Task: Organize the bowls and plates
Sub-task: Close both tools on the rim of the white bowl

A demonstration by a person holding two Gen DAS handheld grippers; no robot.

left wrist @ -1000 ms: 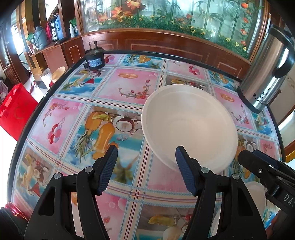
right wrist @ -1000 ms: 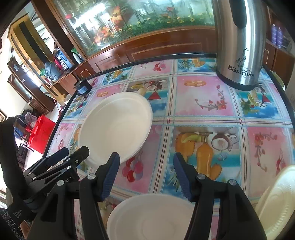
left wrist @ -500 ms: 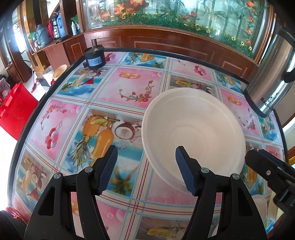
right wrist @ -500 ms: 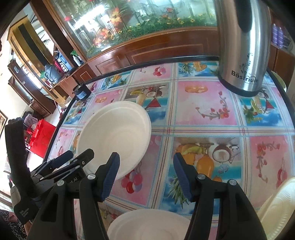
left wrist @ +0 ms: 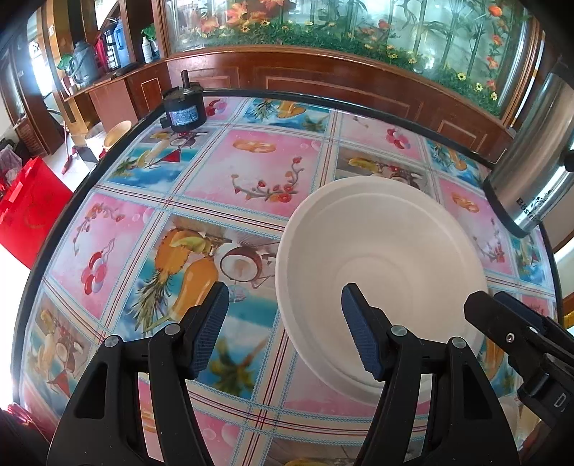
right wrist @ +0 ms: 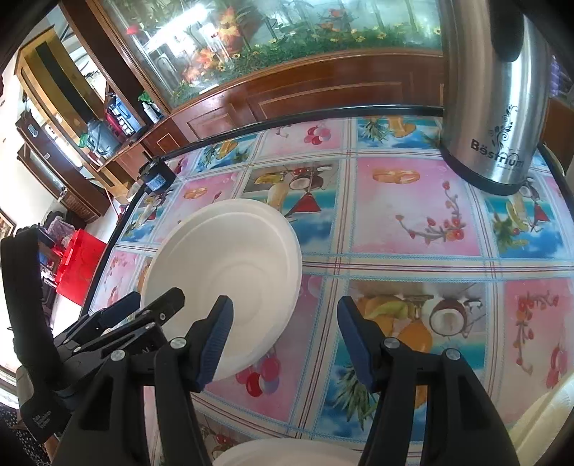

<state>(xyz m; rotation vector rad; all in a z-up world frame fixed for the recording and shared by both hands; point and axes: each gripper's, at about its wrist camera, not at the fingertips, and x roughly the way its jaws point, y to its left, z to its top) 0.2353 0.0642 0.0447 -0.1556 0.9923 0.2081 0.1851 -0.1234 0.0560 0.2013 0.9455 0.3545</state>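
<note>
A large white bowl [left wrist: 380, 258] sits upright on the fruit-patterned table [left wrist: 251, 172]. My left gripper [left wrist: 285, 322] hovers over the bowl's near left rim, open, with nothing between its fingers; its right finger [left wrist: 358, 333] overlaps the bowl's inside. In the right wrist view the same bowl [right wrist: 229, 265] lies left of centre. My right gripper [right wrist: 285, 333] stands open over bare tablecloth just right of it. A second white dish [right wrist: 287, 453] shows at the bottom edge, and a cream plate [right wrist: 545, 426] at the lower right.
A tall steel kettle [right wrist: 495, 89] stands at the table's far right, seen also as kettle [left wrist: 538, 161]. A small black cylinder [left wrist: 184, 107] sits at the far left edge. A wooden cabinet with an aquarium [left wrist: 323, 28] rises behind the table.
Both grippers have edged forward over the table, so the bowl now sits lower and closer to the fingers in both views. Neither gripper's opening has altered.
</note>
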